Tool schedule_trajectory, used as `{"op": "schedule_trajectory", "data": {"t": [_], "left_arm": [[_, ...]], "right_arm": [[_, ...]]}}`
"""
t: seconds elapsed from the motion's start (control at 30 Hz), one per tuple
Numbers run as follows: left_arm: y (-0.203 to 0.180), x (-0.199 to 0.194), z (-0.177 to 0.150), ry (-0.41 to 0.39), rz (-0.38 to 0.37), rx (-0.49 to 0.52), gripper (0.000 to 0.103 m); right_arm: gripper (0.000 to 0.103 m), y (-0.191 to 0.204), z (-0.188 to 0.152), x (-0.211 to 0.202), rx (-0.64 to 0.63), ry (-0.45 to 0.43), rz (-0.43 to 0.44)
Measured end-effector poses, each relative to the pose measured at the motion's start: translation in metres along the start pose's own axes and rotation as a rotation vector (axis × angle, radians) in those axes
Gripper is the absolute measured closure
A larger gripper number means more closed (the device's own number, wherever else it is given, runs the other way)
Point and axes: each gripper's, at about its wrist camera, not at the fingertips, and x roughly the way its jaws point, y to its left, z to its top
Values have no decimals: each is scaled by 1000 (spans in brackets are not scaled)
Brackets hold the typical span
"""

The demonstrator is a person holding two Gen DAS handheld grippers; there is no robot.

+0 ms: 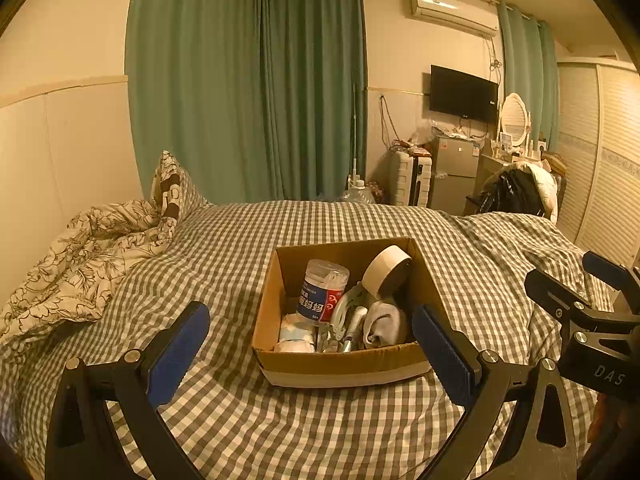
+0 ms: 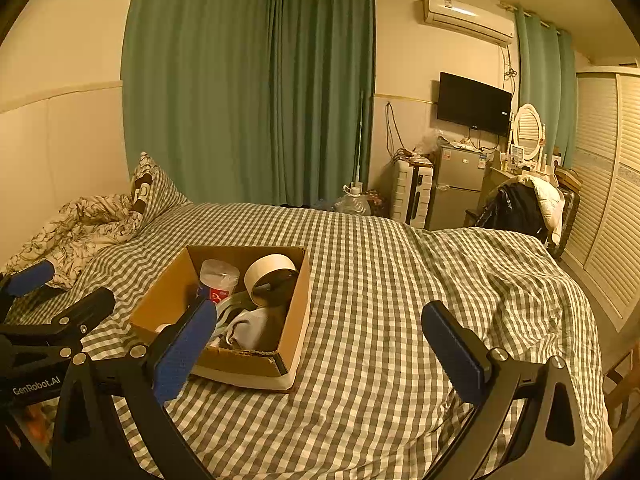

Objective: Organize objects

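Cardboard is the material of the open box that is sitting on the grey-and-white checked bed, toward the bed's near edge. Inside it, a clear plastic jar with a blue and red label is leaning against the back left, a roll of pale tape is tilting against the back right corner, a grey sock is lying below the tape, and crumpled white wipes are filling the front left corner.

Both pairs of tongs are hovering over the bed's near edge, holding nothing. The left tongs are standing wide, their blue pads flanking the box. The right tongs are also gaping wide, with the left pad overlapping the box's near side and the right pad over bare bedding. A floral quilt is bunching at the bed's far left corner.
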Motion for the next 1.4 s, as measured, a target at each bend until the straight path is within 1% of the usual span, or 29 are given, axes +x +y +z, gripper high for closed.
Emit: {"op": "schedule_trajectory", "data": {"t": [0.3, 0.57, 0.83, 1.4], "left_arm": [[0, 1, -2, 5, -4, 1, 0], [0, -1, -3, -12, -2, -3, 0], [1, 2, -5, 9, 16, -12, 0], [1, 3, -6, 15, 11, -6, 0]], "right_arm": [[0, 0, -3, 3, 2, 10, -2], [0, 1, -4, 4, -2, 17, 4], [0, 2, -5, 5, 0, 21, 4], [0, 3, -7, 8, 0, 31, 10]]}}
